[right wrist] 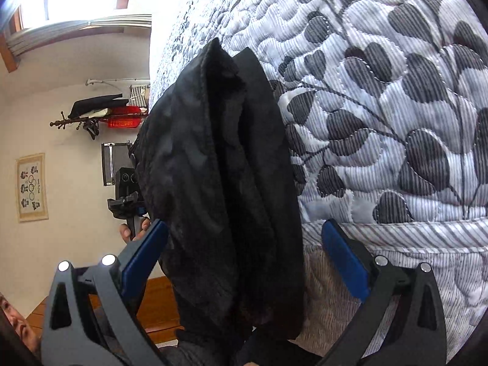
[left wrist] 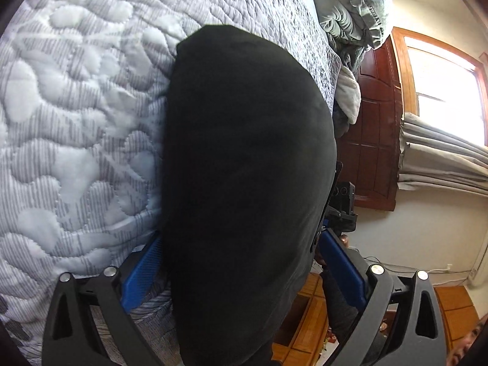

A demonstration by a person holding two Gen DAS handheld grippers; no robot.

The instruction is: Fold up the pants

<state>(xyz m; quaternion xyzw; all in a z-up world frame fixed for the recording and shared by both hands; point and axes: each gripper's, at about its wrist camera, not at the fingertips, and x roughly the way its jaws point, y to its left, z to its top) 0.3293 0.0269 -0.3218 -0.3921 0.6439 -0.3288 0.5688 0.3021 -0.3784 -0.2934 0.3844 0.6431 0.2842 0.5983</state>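
Note:
The black pants (left wrist: 244,152) lie as a folded bundle on the quilted bedspread (left wrist: 76,106), near the bed's edge. My left gripper (left wrist: 241,238) is open wide, its blue pads (left wrist: 141,274) on either side of the bundle's near end, not pinching it. In the right wrist view the pants (right wrist: 219,183) show a fuzzy black lining between their layers. My right gripper (right wrist: 245,222) is open too, with a gap between the cloth and its right pad (right wrist: 344,262). Each view shows the other gripper just past the bundle: the right gripper (left wrist: 344,201) and the left gripper (right wrist: 126,195).
Both views are rolled sideways. A grey pillow and blanket (left wrist: 350,6) lie at the bed's far end. Beyond the bed's edge are a wooden door (left wrist: 375,122), a curtained window (left wrist: 442,76), wooden flooring (left wrist: 305,320) and a coat rack (right wrist: 91,116). A person's hand (right wrist: 126,233) holds the left gripper.

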